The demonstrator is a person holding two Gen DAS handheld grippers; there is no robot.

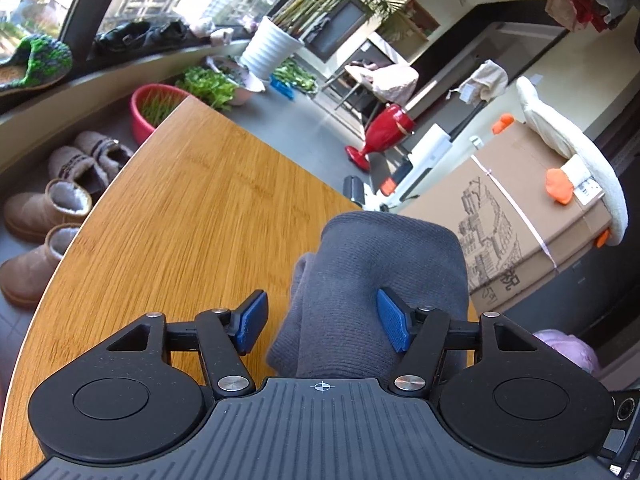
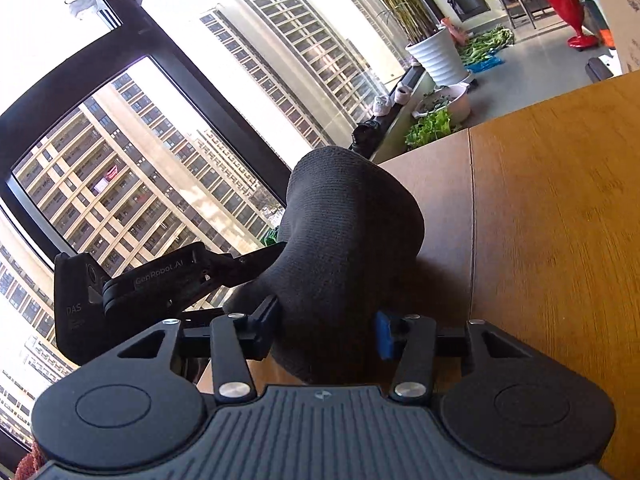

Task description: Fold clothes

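Note:
A dark grey knitted garment (image 1: pixel 384 272) is bunched into a thick roll at the right edge of the wooden table (image 1: pixel 180 220). My left gripper (image 1: pixel 324 322) is open around it. The right blue pad (image 1: pixel 394 324) lies against the cloth, while the left pad (image 1: pixel 254 320) stands clear of it. In the right wrist view the same garment (image 2: pixel 344 232) bulges up between my right gripper's (image 2: pixel 326 328) fingers, which are shut on it from both sides. The left gripper's black housing (image 2: pixel 132 284) reaches into the cloth from the left. The table (image 2: pixel 560 240) runs off to the right.
On the floor to the left are several furry boots (image 1: pixel 44 208) and a red basin (image 1: pixel 152 108). A cardboard box (image 1: pixel 520 220) with a white cushion stands close beyond the table's right edge. Farther off are a red vase (image 1: pixel 384 132) and a white planter (image 1: pixel 268 48). A large window (image 2: pixel 140 140) lies behind the garment.

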